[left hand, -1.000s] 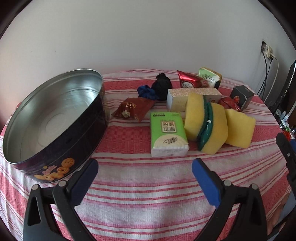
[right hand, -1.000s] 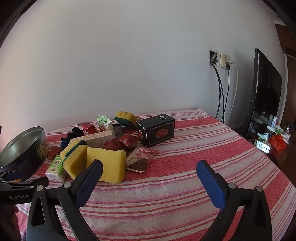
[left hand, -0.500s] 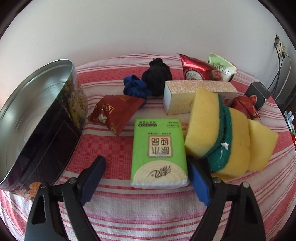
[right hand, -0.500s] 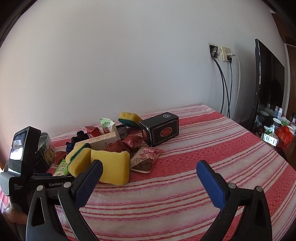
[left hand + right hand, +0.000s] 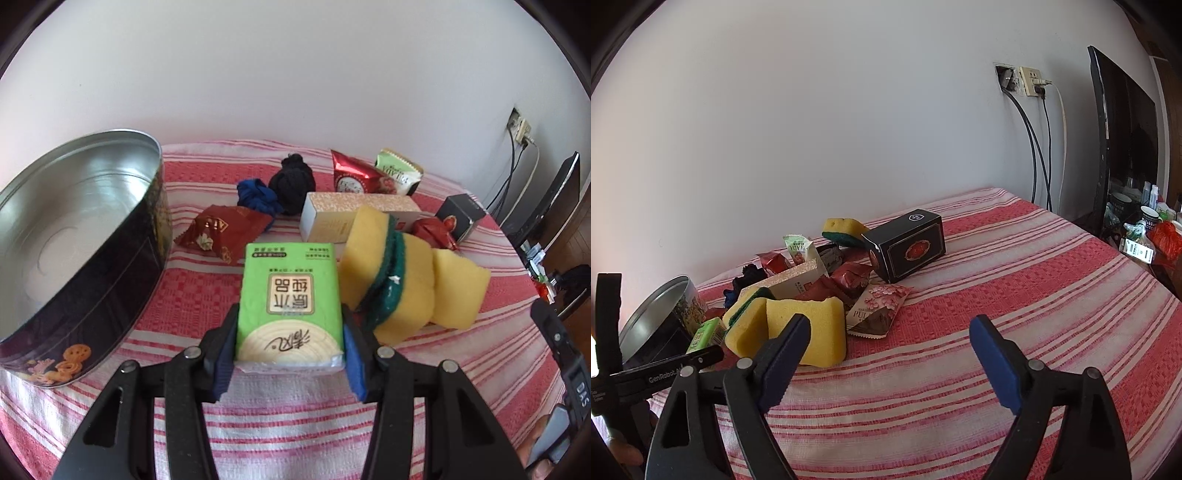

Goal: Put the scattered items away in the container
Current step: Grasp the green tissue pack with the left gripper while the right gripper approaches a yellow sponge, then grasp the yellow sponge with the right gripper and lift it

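Left gripper (image 5: 290, 354): jaws have just been closing and now clench the green tissue pack (image 5: 290, 306) at its near end, one blue pad on each long side. The pack lies flat on the red-and-white striped tablecloth (image 5: 295, 424), printed face up.

Round cookie tin (image 5: 74, 243): sits at 9 o'clock from the pack, near but apart from it. Open top, bare metal inside, nothing visible in it; dark outer wall with cookie pictures.

Around the pack, left wrist view:
- 3 o'clock: yellow sponge with green scouring layer (image 5: 388, 273), standing on edge, just beside the pack; whether they touch cannot be told. A plain yellow sponge (image 5: 460, 288) leans against its far side.
- 11 o'clock: dark red snack packet (image 5: 221, 232), flat.
- 12 o'clock, farther back: blue cloth bundle (image 5: 255, 195) touching a black cloth bundle (image 5: 293, 182).
- 1 o'clock: long pale carton (image 5: 354, 214); behind it a shiny red pouch (image 5: 351, 179) and a green-and-white sachet (image 5: 399, 173).
- 2 o'clock: crumpled red wrapper (image 5: 434, 230) and small black box (image 5: 460, 216).

Right gripper (image 5: 890, 358): jaws have just been closing partway, yet stand released with nothing between them, over bare cloth. At 10 o'clock from its fingertips sits the plain yellow sponge; a pink floral packet (image 5: 879, 310) lies at 12 o'clock. The left gripper's body shows at the left edge of this view.
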The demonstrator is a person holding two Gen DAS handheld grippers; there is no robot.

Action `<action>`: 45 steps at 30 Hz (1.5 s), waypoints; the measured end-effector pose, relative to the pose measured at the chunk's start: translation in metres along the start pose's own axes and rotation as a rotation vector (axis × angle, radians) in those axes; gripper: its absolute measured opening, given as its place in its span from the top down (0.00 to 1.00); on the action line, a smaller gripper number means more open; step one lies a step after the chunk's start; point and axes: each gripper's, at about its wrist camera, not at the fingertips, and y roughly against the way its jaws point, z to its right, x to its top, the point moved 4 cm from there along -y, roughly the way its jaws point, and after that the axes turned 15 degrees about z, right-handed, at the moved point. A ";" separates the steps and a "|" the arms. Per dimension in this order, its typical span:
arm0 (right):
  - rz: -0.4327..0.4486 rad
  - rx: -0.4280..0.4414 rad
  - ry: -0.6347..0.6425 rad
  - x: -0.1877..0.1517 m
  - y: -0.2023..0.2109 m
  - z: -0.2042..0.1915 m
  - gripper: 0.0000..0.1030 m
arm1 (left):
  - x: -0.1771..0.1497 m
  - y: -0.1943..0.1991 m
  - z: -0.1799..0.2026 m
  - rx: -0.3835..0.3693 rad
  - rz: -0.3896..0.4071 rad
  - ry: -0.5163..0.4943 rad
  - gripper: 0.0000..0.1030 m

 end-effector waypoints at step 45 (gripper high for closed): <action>0.111 0.098 0.097 -0.001 0.035 -0.066 0.53 | 0.008 0.016 -0.006 -0.028 0.122 -0.038 0.52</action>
